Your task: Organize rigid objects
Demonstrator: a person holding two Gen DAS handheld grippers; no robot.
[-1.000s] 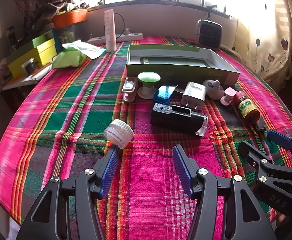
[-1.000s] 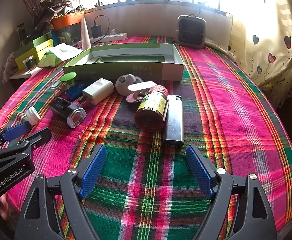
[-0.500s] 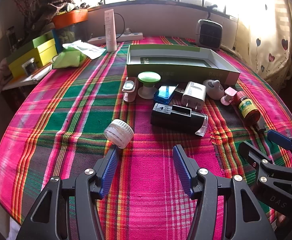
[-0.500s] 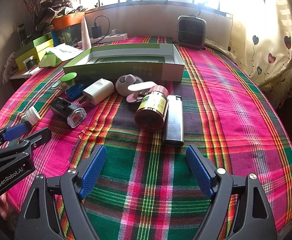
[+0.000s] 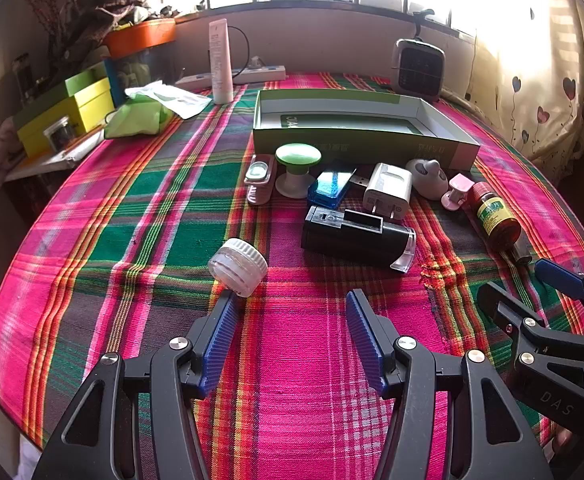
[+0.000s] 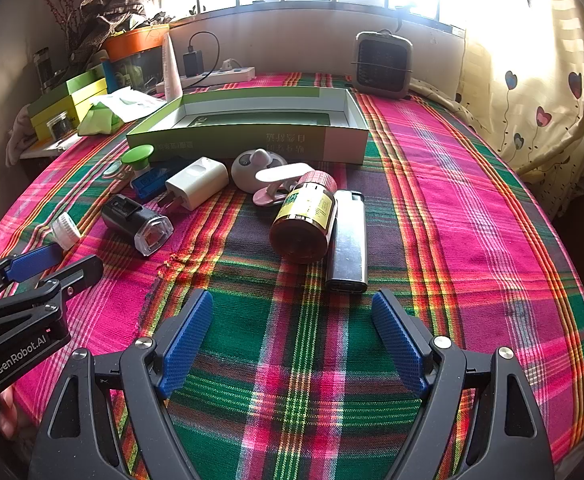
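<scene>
An open green box point(image 5: 355, 142) point(image 6: 252, 140) lies on the plaid cloth. In front of it lie small items: a white-capped jar point(image 5: 238, 266) point(image 6: 66, 232), a black light point(image 5: 355, 236) point(image 6: 138, 226), a white charger point(image 5: 387, 190) point(image 6: 196, 182), a blue USB piece point(image 5: 329, 188), a green-topped spool point(image 5: 296, 170), a brown bottle point(image 5: 495, 218) point(image 6: 305, 222) and a grey lighter point(image 6: 347, 242). My left gripper point(image 5: 292, 304) is open and empty, just short of the jar. My right gripper point(image 6: 293, 308) is open and empty, just short of the lighter and bottle.
A small heater point(image 5: 417, 66) point(image 6: 381, 64), a power strip point(image 5: 252, 74) and a white tube point(image 5: 220, 66) stand at the back. Yellow-green boxes point(image 5: 68, 108) and a green packet point(image 5: 136, 118) are at the left. A curtain point(image 6: 531, 100) hangs at the right.
</scene>
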